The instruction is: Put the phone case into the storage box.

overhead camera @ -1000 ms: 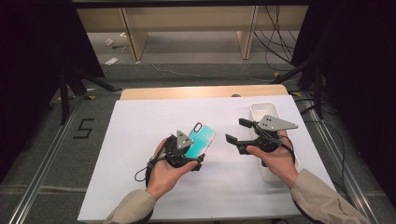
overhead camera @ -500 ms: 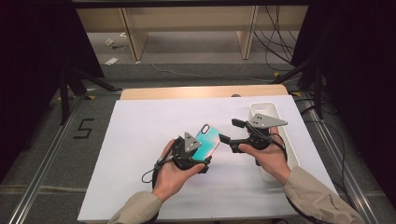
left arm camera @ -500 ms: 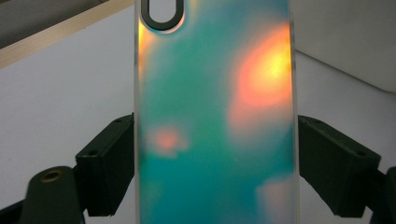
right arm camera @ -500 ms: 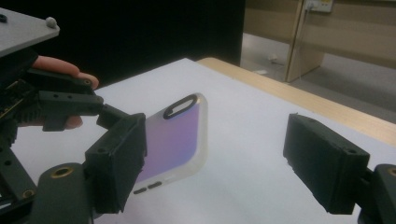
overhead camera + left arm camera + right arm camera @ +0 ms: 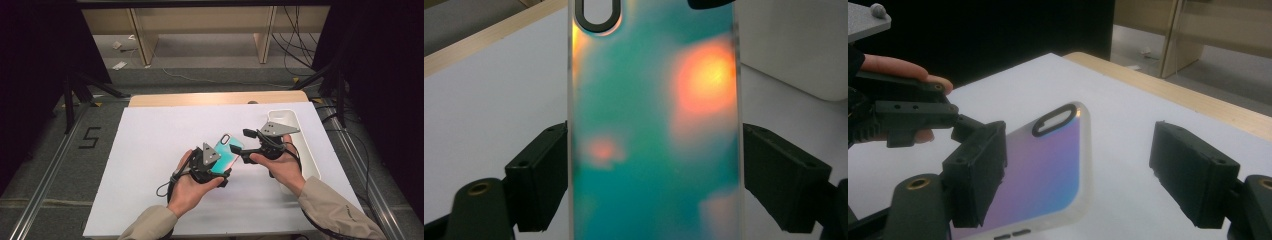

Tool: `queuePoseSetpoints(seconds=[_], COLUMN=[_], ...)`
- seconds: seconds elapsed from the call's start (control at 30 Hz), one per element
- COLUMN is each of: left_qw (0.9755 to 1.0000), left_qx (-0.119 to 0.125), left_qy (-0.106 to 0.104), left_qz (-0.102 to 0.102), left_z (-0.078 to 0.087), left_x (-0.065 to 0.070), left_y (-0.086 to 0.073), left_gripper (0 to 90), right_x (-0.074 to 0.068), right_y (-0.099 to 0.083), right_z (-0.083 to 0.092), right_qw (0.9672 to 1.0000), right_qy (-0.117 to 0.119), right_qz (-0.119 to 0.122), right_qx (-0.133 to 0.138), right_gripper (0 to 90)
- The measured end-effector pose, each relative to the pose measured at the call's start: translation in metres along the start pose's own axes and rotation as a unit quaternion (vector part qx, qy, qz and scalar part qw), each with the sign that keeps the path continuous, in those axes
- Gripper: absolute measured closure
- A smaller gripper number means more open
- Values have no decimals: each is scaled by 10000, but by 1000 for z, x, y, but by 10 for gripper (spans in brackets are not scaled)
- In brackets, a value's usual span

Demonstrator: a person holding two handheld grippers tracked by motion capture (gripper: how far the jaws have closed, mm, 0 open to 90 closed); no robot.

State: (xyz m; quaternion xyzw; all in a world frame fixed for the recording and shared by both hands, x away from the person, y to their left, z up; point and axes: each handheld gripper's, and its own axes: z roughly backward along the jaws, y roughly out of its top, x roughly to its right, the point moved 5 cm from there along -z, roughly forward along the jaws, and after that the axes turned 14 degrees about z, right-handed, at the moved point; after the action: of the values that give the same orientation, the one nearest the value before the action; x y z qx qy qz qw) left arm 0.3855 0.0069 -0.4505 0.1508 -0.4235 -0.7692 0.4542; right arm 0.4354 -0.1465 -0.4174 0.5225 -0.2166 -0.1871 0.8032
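Observation:
An iridescent teal phone case [image 5: 229, 150] with a clear rim and an oval camera cut-out is held above the white table sheet [image 5: 150, 150]. My left gripper [image 5: 220, 167] is shut on it, and in the left gripper view both black pads [image 5: 539, 175] press the case [image 5: 654, 125] by its long edges. My right gripper [image 5: 241, 141] stands open at the case's camera end. In the right gripper view the case [image 5: 1048, 170] lies between the jaws, close by the left pad [image 5: 978, 175] and well apart from the right one.
A white oblong tray [image 5: 295, 120] lies along the table's right side, partly under the right hand. A wooden strip [image 5: 215, 98] borders the sheet's far edge. Beyond it are the floor, cables and shelf legs. Dark curtains flank both sides.
The left hand has carried the case to the right, toward the table's middle. The right gripper has come left from over the tray to the case's camera end.

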Motion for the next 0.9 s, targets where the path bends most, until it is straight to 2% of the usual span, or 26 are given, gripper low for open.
queuePoseSetpoints(seconds=[0.43, 0.7, 0.9], left_qw=[10000, 9999, 9999], left_qx=[79, 90, 114], left_qy=[-23, -66, -72], left_qz=[-55, -57, -63], left_z=[-2, -4, -4], left_x=[6, 8, 9], left_y=[3, 3, 3], left_gripper=[171, 171, 171], right_x=[-1, -1, -2], right_y=[-3, -6, -6], right_z=[-4, -6, -7], right_qw=[9998, 9993, 9991], right_qy=[89, 194, 220], right_qz=[-133, -275, -338], right_qx=[-76, -133, -138], right_gripper=[274, 317, 384])
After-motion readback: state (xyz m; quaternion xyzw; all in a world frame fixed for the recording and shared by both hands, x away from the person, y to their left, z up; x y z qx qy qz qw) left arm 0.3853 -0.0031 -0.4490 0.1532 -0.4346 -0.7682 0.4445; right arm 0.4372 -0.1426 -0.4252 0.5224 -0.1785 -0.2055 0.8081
